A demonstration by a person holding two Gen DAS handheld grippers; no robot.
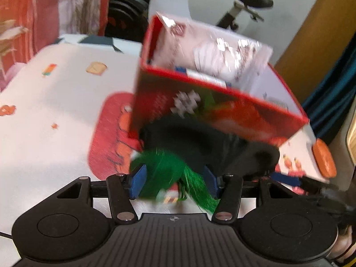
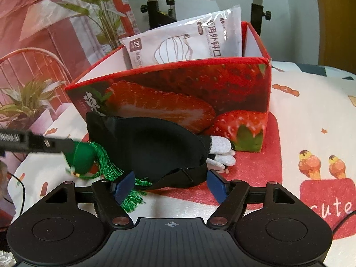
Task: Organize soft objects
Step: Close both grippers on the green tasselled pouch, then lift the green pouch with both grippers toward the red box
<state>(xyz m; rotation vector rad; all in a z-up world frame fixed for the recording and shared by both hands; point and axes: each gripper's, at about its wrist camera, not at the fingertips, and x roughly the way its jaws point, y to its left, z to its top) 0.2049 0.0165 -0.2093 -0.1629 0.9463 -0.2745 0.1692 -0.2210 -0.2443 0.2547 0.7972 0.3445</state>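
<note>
A red strawberry-print box (image 2: pixel 178 93) stands on the table and holds a white pack of face masks (image 2: pixel 184 42). The box also shows in the left wrist view (image 1: pixel 218 109), blurred. A black eye mask (image 2: pixel 151 146) lies in front of the box, over a grey-white glove (image 2: pixel 220 153). A green tasselled sachet (image 2: pixel 86 160) lies left of it. My left gripper (image 1: pixel 174 182) has its blue pads on either side of the green sachet (image 1: pixel 171 171); the frame is blurred. My right gripper (image 2: pixel 171 185) is open, its pads astride the near edge of the eye mask.
The table has a white cloth with cartoon prints (image 2: pixel 311 115) and a red patch (image 1: pixel 106 133). An orange round object (image 1: pixel 324 158) lies at the right edge. Potted plants (image 2: pixel 29 104) stand left. An exercise bike (image 1: pixel 242 6) stands behind the table.
</note>
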